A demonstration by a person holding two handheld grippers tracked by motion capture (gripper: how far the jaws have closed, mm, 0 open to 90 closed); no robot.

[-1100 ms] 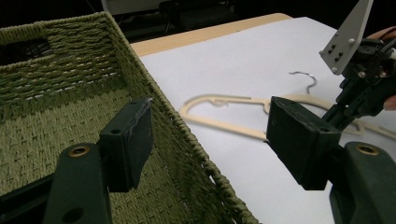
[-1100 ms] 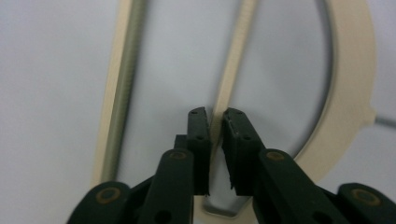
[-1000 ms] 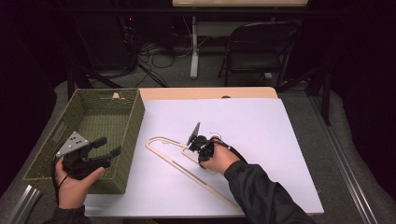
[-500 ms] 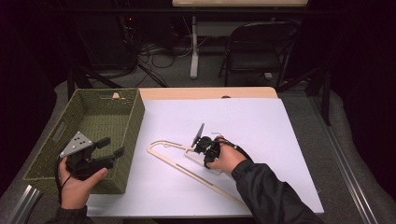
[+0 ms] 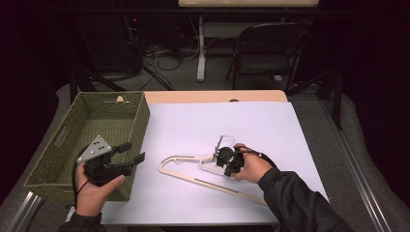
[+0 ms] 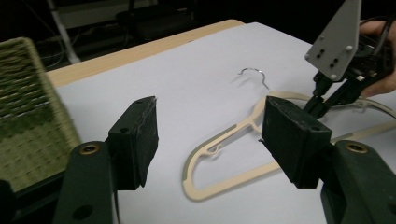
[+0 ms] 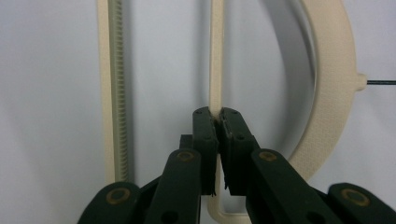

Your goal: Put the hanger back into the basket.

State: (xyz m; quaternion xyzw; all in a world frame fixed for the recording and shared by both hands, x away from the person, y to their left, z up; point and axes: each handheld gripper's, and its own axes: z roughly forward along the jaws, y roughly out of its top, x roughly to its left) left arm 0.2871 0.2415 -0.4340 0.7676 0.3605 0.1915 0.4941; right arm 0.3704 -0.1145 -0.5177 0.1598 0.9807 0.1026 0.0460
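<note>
Right tongs (image 7: pixel 217 122) pinch the hanger (image 5: pixel 193 179) mid-sheet; left tongs (image 5: pixel 131 152), just narrowing, gape empty beside the basket's (image 5: pixel 140 116) rim.

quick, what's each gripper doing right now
Left gripper: jaws open, just been closing a little, nothing between them.
Right gripper: jaws shut on the hanger, gripping its thin inner bar.

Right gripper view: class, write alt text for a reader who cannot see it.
The right gripper has its two black jaws shut on a thin inner bar of a cream plastic hanger, which lies flat on a white sheet.
</note>
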